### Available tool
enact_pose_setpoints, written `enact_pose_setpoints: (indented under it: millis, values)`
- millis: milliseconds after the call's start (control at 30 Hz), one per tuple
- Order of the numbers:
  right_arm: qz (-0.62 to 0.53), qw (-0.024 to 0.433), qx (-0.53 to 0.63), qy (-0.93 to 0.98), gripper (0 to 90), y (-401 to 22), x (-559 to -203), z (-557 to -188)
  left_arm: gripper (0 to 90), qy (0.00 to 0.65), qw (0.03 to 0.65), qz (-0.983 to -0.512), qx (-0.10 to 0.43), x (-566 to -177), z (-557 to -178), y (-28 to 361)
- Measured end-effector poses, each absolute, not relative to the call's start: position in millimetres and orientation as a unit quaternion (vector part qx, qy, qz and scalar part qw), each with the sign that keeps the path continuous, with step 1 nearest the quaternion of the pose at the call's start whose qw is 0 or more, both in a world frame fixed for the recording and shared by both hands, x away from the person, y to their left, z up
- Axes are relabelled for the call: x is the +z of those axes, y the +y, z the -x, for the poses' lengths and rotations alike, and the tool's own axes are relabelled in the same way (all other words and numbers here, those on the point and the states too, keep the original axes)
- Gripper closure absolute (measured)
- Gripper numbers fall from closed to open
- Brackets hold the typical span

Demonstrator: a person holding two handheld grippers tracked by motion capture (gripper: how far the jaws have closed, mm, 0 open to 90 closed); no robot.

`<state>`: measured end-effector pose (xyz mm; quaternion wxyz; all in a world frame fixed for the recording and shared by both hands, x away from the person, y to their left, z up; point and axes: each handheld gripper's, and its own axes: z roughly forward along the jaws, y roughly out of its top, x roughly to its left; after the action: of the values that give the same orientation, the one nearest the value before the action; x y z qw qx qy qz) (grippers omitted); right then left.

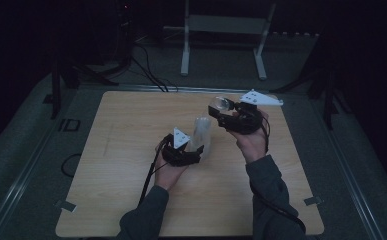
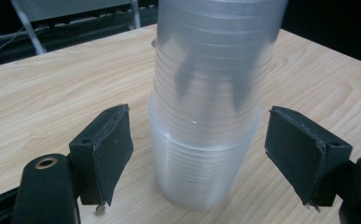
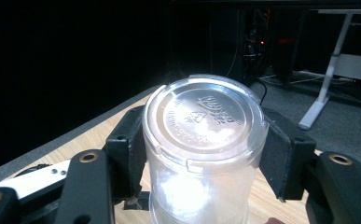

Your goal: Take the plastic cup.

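Note:
A tall stack of clear plastic cups (image 1: 202, 132) stands upright near the middle of the wooden table (image 1: 131, 150). My left gripper (image 1: 197, 150) sits low at the stack's base. In the left gripper view the stack (image 2: 201, 154) is between the open jaws of the left gripper (image 2: 199, 156), and a small gap shows beside each pad (image 2: 108, 149). My right gripper (image 1: 225, 116) hovers above the table to the right of the stack, shut on a single clear cup (image 1: 221, 105). That cup (image 3: 204, 121) shows its embossed round end to the right gripper view, pressed between the jaws of the right gripper (image 3: 206, 158).
A white metal frame (image 1: 221, 30) stands on the floor beyond the table's far edge. Black cables (image 1: 146, 70) trail across the floor at the back left. Both sleeves reach in from the near edge. Bare tabletop lies to the left of the stack.

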<state>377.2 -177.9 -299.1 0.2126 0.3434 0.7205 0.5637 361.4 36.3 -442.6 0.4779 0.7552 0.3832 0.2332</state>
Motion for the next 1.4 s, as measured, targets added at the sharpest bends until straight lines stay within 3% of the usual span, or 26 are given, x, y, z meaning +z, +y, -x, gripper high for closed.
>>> enact_pose_setpoints:
  millis: [733, 1400]
  values:
    - [-0.36, 0.237, 0.554, 0.713, 39.4, -216, -297, -366, 24.1, 0.38, 0.481, -0.756, 0.231, -440, -354, 42]
    - [-0.382, 0.243, 0.537, 0.711, 39.8, -239, -317, -359, 24.0, 0.376, 0.479, -0.757, 0.234, -445, -351, 47]
